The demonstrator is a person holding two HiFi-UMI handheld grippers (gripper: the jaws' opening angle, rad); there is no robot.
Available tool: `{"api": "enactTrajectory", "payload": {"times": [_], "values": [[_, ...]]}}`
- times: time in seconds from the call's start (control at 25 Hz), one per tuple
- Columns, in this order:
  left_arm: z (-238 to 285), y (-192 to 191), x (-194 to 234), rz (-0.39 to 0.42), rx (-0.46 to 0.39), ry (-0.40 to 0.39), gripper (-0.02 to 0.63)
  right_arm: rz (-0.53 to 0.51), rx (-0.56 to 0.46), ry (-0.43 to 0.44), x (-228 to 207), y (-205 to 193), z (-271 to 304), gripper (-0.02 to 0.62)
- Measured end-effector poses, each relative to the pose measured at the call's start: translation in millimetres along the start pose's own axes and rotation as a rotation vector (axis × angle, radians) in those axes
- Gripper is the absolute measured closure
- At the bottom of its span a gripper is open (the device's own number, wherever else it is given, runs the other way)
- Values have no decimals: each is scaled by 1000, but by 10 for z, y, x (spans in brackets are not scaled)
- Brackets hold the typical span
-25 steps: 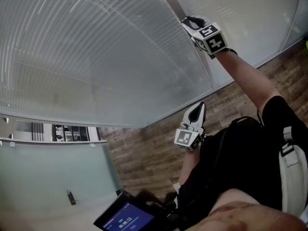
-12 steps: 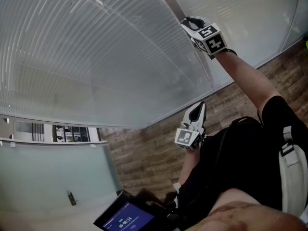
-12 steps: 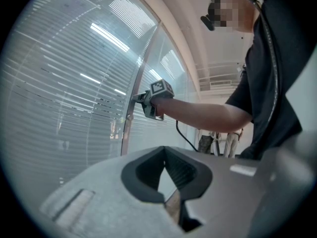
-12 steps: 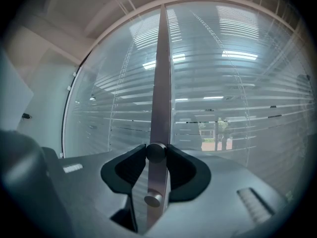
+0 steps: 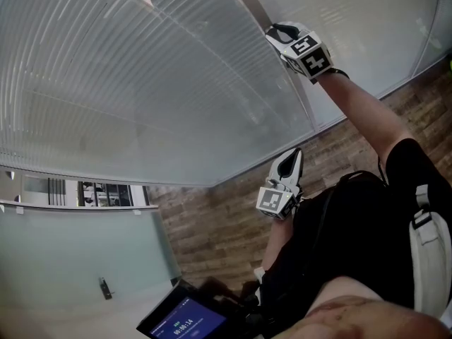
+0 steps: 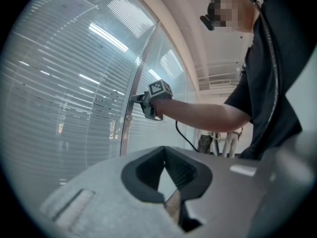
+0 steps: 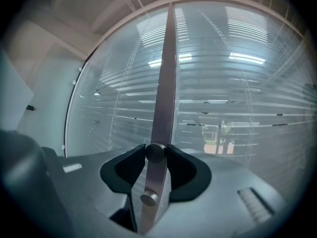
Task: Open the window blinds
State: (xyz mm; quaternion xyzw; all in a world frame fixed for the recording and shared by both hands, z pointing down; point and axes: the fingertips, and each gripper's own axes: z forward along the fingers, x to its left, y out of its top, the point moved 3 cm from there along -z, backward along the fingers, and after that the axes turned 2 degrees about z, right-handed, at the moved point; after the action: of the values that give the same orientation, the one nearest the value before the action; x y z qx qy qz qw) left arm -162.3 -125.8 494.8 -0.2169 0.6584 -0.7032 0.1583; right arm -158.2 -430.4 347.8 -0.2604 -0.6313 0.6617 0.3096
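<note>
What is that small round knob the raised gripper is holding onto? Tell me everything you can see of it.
The knob is a small, dark, round, metal-looking button. It sticks out of the upright metal strip between two panels of blinds. The right gripper has it between its black pads, one touching each side, though the jaws have just opened slightly. A second, lighter knob sits lower on the same strip.

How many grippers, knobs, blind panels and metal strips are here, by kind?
Grippers: 2 (left gripper, right gripper)
Knobs: 2 (upper knob, lower knob)
Blind panels: 2 (left panel, right panel)
Metal strip: 1
Total: 7
</note>
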Motion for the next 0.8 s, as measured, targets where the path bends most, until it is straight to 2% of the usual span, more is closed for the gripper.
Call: {"api": "enactTrajectory", "payload": {"times": [0.12, 0.24, 0.56, 0.8], "values": [[2, -11, 5, 4, 6, 1, 608, -55, 8, 9, 1, -12, -4, 451], [-11, -18, 10, 4, 10, 4, 609, -162, 16, 8, 8, 3, -39, 437], [26, -40, 47, 16, -3, -2, 608, -705, 84, -27, 117, 25, -75, 423], [68, -85, 34, 1, -22, -9, 609, -1024, 141, -43, 246, -70, -47, 423]]}}
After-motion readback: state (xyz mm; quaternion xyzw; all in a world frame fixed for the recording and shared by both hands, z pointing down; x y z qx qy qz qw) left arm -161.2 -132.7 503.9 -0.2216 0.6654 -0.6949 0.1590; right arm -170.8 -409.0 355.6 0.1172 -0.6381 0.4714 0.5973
